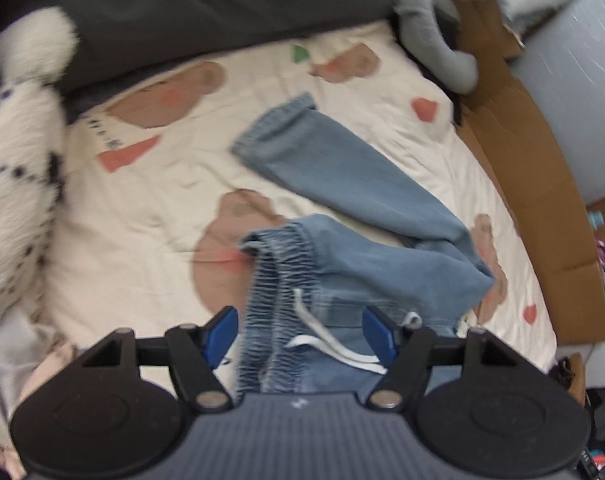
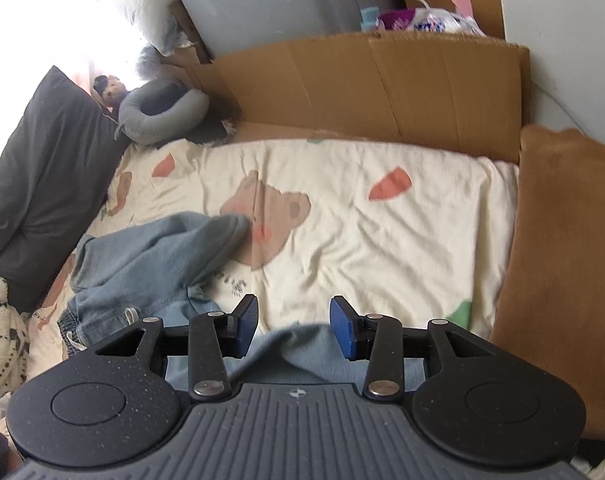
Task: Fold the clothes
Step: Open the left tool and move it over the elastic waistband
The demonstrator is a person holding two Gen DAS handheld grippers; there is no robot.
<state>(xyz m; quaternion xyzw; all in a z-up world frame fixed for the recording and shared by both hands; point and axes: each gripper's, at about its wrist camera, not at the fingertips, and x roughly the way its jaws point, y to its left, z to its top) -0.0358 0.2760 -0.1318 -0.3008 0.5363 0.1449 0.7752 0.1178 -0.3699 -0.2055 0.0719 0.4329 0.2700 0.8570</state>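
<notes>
- Jeans (image 1: pixel 342 216) crumpled on bed (image 1: pixel 150 200), waistband between left hand-held gripper (image 1: pixel 300 330) pads, unfolded yet.
- Both jaws apart, gripping nothing; right hand-held gripper (image 2: pixel 293 326) over denim edge.
- Folding barely started.

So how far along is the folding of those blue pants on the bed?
Barely started. The pants lie crumpled on the sheet, one leg stretched out, the waistband bunched near the left tool. Nothing is in hand: the left tool is open over the waistband, the right tool is open above a bit of denim. Left: flatten, align legs, fold.
</notes>
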